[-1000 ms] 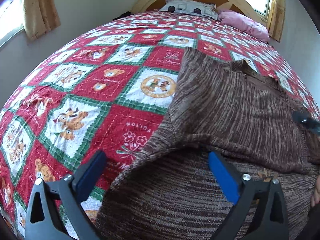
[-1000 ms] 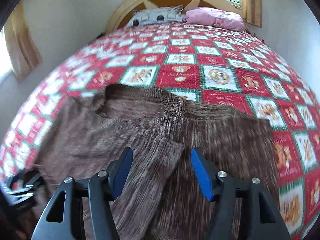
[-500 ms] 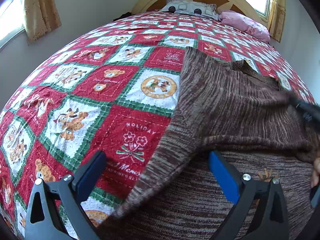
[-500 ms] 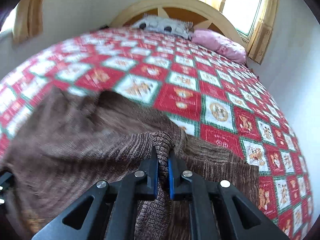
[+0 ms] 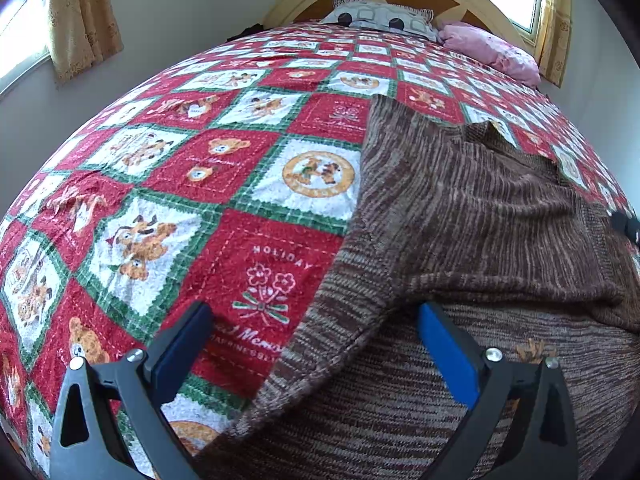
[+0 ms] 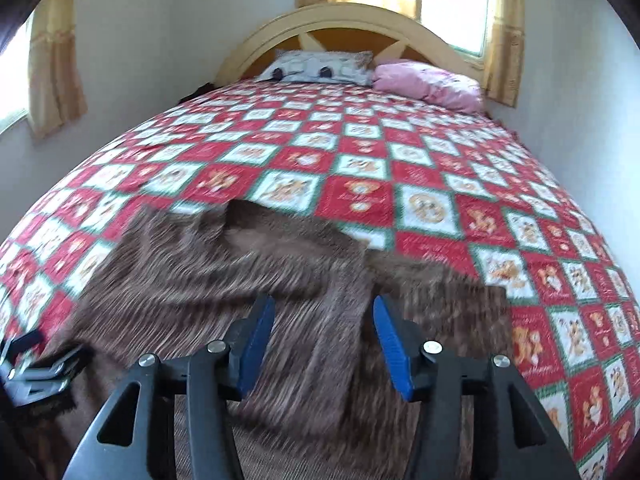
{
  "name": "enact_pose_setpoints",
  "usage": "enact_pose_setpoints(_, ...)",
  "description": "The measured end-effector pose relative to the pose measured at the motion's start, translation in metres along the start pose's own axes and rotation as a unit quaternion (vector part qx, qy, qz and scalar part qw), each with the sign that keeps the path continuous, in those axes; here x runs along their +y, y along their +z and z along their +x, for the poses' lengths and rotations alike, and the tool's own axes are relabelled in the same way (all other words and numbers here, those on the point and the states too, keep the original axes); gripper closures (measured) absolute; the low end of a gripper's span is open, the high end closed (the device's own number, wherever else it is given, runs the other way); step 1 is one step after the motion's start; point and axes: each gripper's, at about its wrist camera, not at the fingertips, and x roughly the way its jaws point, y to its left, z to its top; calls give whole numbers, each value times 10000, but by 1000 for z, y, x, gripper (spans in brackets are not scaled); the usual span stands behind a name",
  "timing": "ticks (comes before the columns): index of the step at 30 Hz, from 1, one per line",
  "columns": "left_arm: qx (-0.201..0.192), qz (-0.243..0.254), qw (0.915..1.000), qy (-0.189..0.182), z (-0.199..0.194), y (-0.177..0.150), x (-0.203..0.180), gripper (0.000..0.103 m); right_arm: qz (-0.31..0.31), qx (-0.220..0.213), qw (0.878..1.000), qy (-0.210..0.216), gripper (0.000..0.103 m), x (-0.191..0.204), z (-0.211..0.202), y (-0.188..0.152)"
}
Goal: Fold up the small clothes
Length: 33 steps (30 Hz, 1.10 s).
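A brown striped knit sweater (image 5: 460, 216) lies on the bed, partly folded over itself, its left edge running between my left fingers. My left gripper (image 5: 316, 344) is open just above that edge and holds nothing. In the right wrist view the same sweater (image 6: 192, 280) is blurred, with a folded strip of it lying between the fingers. My right gripper (image 6: 324, 340) is open over that strip and holds nothing. The left gripper also shows at the lower left edge of the right wrist view (image 6: 32, 364).
The bed is covered by a red, green and white patchwork quilt (image 5: 168, 184) with bear pictures. A grey pillow (image 6: 320, 66) and a pink pillow (image 6: 428, 80) lie by the curved wooden headboard (image 6: 348, 20). Walls and curtained windows stand on both sides.
My right gripper was shut on a fold of the sweater half a second ago; it has opened and let it go. The left gripper has stayed open and barely moved.
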Motion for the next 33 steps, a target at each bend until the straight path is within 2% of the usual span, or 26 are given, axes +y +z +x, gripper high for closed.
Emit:
enact_pose_setpoints(1, 0, -7, 10000, -7, 0, 0, 1, 0, -109, 82, 9999, -91, 50, 3, 5, -4)
enact_pose_setpoints(3, 3, -22, 10000, -23, 1, 0, 1, 0, -399, 610, 9967, -366, 50, 7, 24, -22)
enact_pose_setpoints(4, 2, -30, 10000, -32, 1, 0, 2, 0, -416, 700, 9961, -330, 50, 5, 27, -30)
enact_pose_setpoints(5, -1, -45, 10000, -45, 0, -1, 2, 0, -313, 479, 9981, -213, 48, 0, 17, -36)
enact_pose_setpoints(7, -1, -64, 10000, -70, 0, -1, 3, 0, -178, 591, 9980, -145, 39, -6, 9, -41)
enact_pose_setpoints(9, 1, -63, 10000, -66, 0, -1, 2, 0, 9, 532, 9986, 24, 39, -14, -6, -50)
enact_pose_setpoints(12, 1, -79, 9999, -97, -1, -1, 2, 0, 347, 492, 9981, -104, 39, -26, -31, -60)
enact_pose_setpoints(15, 17, -62, 9996, -291, -3, -3, 6, 0, 800, 181, 9965, 181, 39, -43, -69, -73)
enact_pose_setpoints(17, 28, -34, 9989, -476, -7, -5, 10, 0, 918, 21, 9955, 228, 39, -51, -94, -81)
enact_pose_setpoints(19, 23, 45, 9974, -720, -16, -13, 15, 0, 908, -129, 9957, 123, 39, -57, -122, -90)
enact_pose_setpoints(24, -67, 202, 9950, -977, -46, -42, 26, 0, 622, -485, 9958, -466, 39, -71, -191, -124)
enact_pose_setpoints(27, -241, 193, 9930, -1137, -70, -59, 33, 0, 811, -855, 9903, -734, 39, -88, -231, -139)
enact_pose_setpoints(29, -478, 78, 9906, -1277, -91, -68, 38, 0, 1297, -1536, 9781, -530, 39, -106, -270, -150)
enact_pose_setpoints(30, -626, -22, 9879, -1422, -105, -71, 41, 0, 1697, -1857, 9676, -211, 39, -117, -290, -155)
enact_pose_setpoints(32, -811, -108, 9821, -1699, -129, -71, 46, 0, 2440, -2171, 9437, 534, 39, -135, -315, -163)
enact_pose_setpoints(33, -902, -97, 9793, -1808, -142, -68, 48, 0, 2901, -2294, 9218, 1158, 39, -146, -325, -168)
